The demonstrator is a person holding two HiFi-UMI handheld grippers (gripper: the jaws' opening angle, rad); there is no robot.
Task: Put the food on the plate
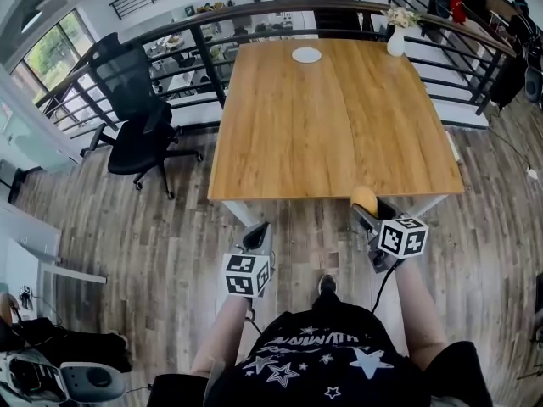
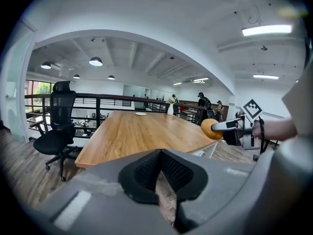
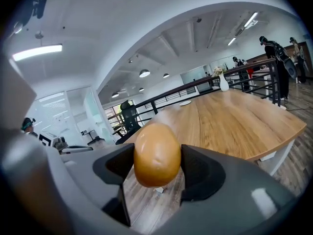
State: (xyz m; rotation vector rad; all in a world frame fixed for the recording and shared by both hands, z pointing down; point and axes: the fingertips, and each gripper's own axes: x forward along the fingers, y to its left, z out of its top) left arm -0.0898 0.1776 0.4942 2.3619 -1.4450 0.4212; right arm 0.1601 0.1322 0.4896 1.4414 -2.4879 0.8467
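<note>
An orange-brown bun-like piece of food point(image 3: 156, 153) sits between the pads of my right gripper point(image 3: 157, 166), which is shut on it. In the head view that food point(image 1: 364, 198) hangs just at the near right edge of the wooden table point(image 1: 322, 125), and it also shows in the left gripper view point(image 2: 210, 129). A small white plate point(image 1: 306, 55) lies at the table's far end, a table's length from both grippers. My left gripper point(image 1: 257, 232) is held short of the near edge, over the floor, with its pads point(image 2: 146, 173) pressed together and nothing in them.
A white vase of flowers point(image 1: 396, 36) stands at the far right corner of the table. A black office chair point(image 1: 140, 134) is on the floor to the table's left. A dark railing point(image 1: 195, 41) runs behind the table. People stand far off at the back right point(image 3: 274, 48).
</note>
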